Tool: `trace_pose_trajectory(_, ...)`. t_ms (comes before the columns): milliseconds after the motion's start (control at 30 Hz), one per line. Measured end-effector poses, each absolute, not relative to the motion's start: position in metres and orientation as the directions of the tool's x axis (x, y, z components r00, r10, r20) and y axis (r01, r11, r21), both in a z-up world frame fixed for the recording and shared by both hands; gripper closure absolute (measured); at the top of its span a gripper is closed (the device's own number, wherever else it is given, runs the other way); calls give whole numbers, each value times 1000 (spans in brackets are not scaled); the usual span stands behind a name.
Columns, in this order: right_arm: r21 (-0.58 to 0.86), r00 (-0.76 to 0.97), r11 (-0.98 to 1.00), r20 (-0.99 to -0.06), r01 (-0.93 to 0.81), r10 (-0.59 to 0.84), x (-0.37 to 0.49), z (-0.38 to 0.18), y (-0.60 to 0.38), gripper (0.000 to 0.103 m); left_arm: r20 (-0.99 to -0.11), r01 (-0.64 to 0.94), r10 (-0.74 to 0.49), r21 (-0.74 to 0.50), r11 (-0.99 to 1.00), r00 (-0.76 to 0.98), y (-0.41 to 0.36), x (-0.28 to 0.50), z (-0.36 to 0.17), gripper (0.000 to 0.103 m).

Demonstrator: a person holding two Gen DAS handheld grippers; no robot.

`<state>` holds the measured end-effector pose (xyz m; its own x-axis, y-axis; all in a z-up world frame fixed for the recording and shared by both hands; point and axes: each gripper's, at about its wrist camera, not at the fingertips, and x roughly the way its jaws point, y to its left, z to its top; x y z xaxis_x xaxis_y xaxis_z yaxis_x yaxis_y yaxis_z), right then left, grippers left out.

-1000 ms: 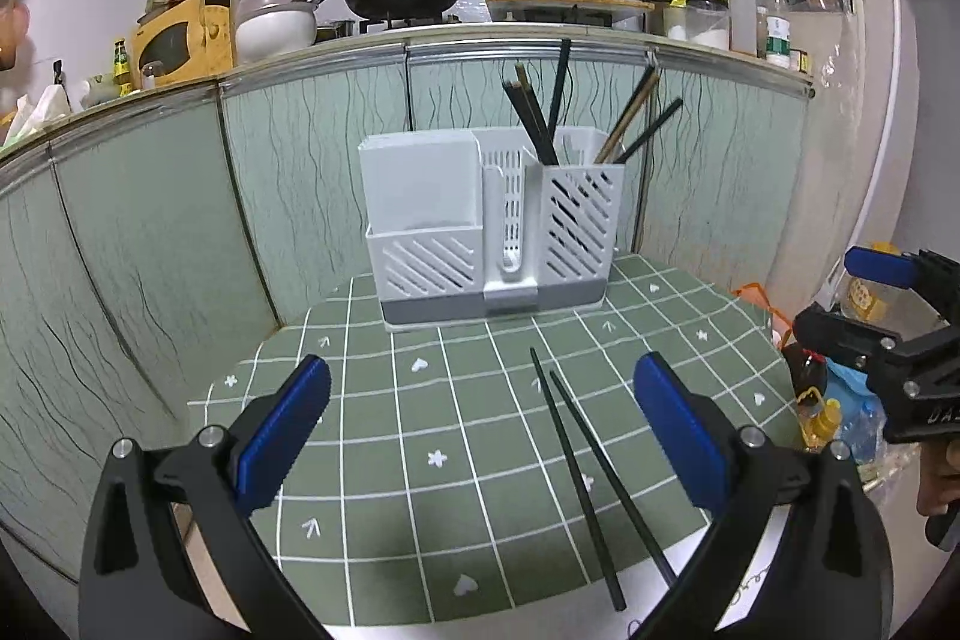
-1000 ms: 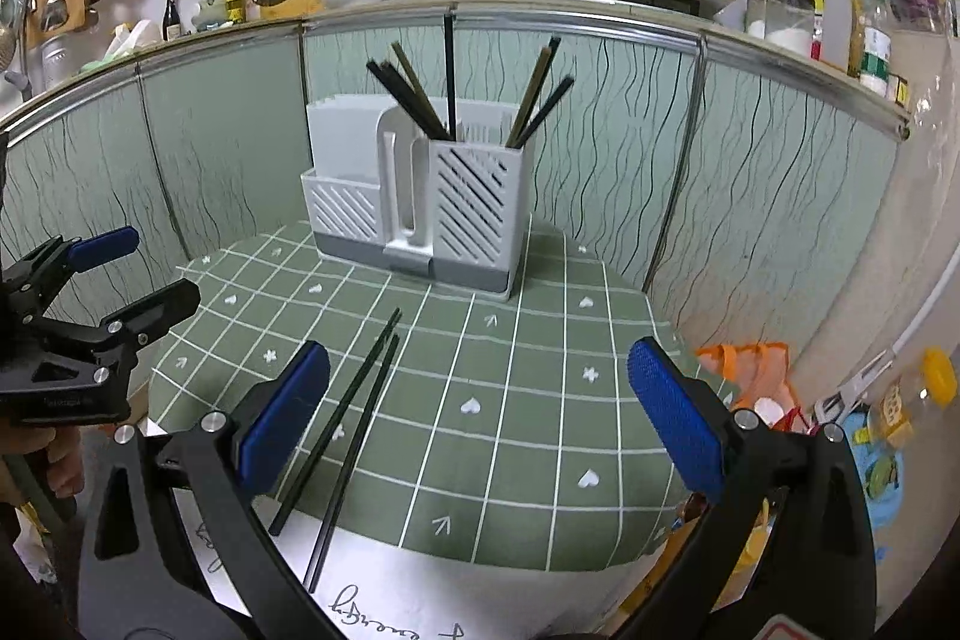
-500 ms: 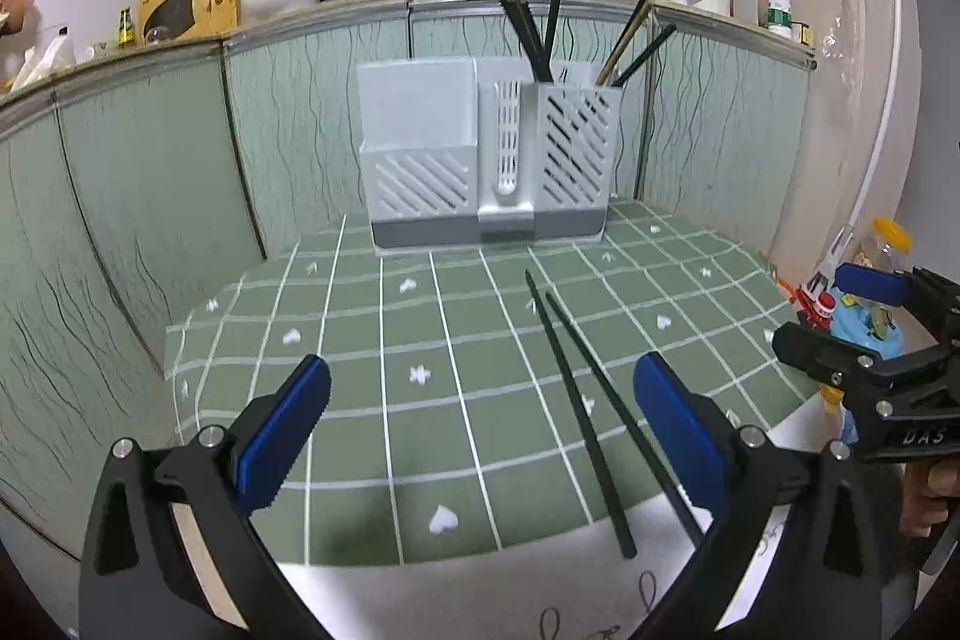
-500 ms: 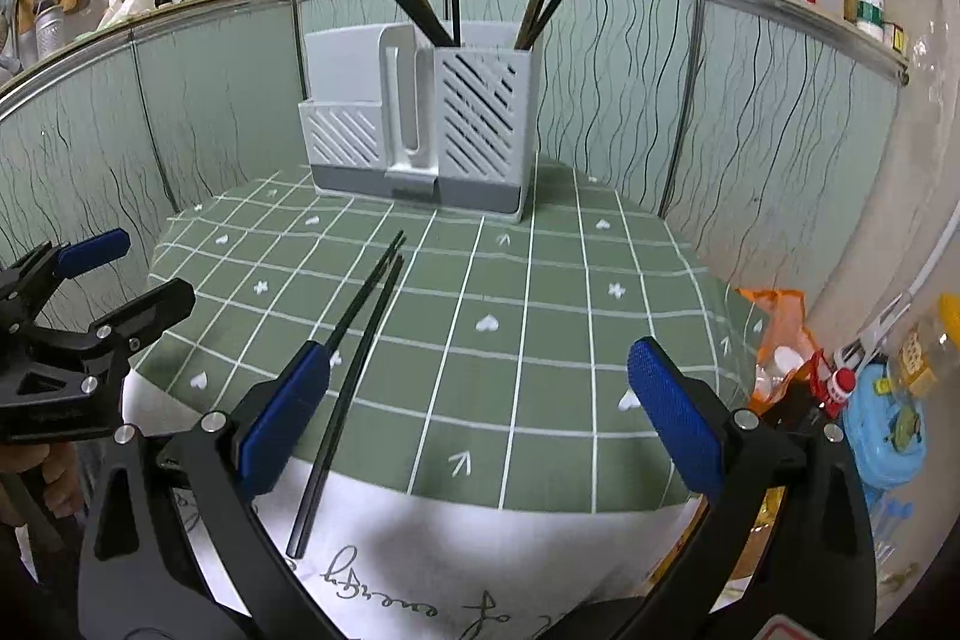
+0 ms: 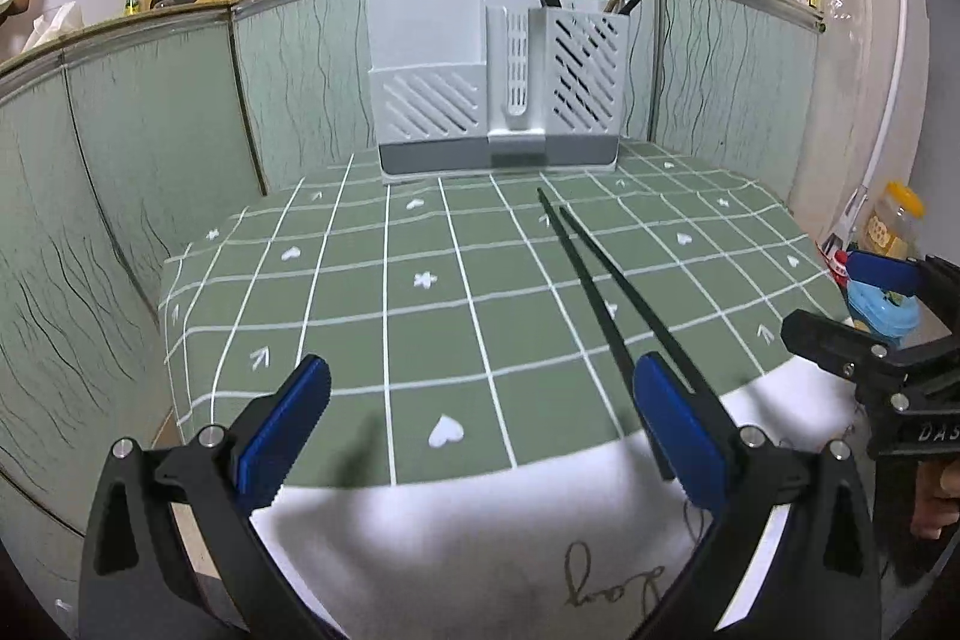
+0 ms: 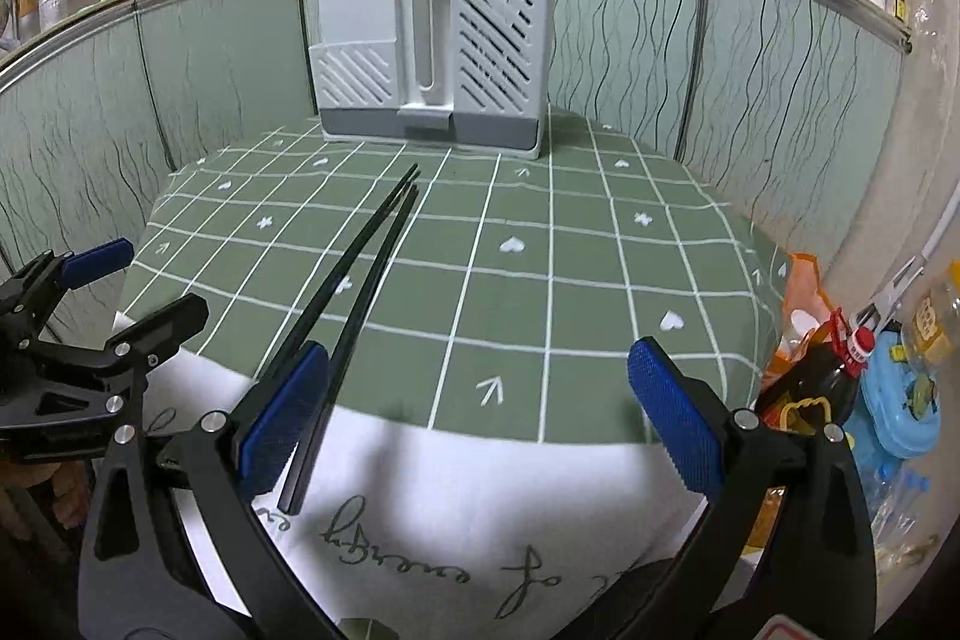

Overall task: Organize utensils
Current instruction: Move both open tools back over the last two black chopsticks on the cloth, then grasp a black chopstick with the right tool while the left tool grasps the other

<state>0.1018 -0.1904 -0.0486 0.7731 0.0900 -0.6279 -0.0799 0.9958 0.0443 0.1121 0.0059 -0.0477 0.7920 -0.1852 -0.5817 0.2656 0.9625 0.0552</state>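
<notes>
Left gripper wide open, empty; it has dropped lower and nearer the table edge within the last second. Black chopsticks lie loose on the cloth, near ends beside its right finger. Utensil holder at the back already holds several sticks.

Right gripper also spread, empty, lowered likewise; chopsticks run past its left finger. Pickup looks imminent.
</notes>
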Motion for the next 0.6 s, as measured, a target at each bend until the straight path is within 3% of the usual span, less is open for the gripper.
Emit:
trace_pose_trajectory(200,37,765,994,-636,-100,100,96,-57,-177,8,-596,249,-171,51,967,785,17,108,-56,4)
trace_pose_trajectory(400,32,752,991,-649,-131,120,94,-67,-157,16,-592,223,-147,57,973,793,34,101,-55,4)
trace_pose_trajectory(500,25,748,990,-653,-139,121,93,-72,-147,28,-589,213,-140,56,975,796,40,99,-56,4)
trace_pose_trajectory(600,26,743,990,-658,-140,122,92,-76,-140,47,-595,202,-130,56,978,793,46,97,-58,4)
